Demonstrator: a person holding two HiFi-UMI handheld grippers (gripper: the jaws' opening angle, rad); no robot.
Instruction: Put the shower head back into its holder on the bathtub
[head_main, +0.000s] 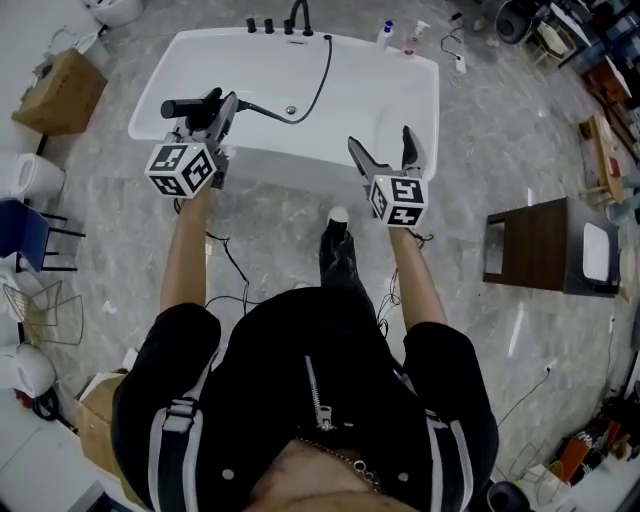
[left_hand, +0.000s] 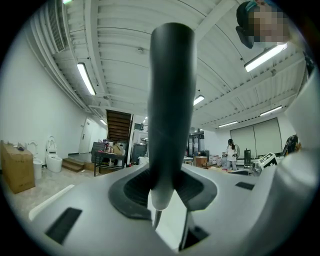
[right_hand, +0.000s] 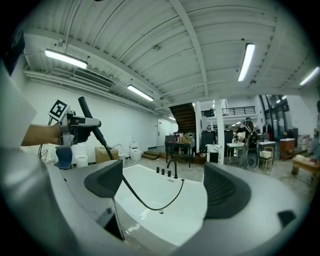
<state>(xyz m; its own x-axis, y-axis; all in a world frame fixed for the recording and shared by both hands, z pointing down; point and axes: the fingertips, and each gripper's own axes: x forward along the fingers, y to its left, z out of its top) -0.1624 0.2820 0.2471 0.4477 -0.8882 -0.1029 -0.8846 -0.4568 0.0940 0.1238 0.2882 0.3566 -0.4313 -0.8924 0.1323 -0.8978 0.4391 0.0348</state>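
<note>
Left tongs (head_main: 222, 108) clamp the shower head (head_main: 188, 107) by its handle for carrying, its hose (head_main: 318, 88) slack across the bathtub (head_main: 420, 75) — right tongs (head_main: 388, 150) gape empty, spare.

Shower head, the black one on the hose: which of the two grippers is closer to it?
Left. The left gripper is clamped on the shower head over the bathtub's left end; the right gripper, open and empty, is off to its right, apart from it.
</note>
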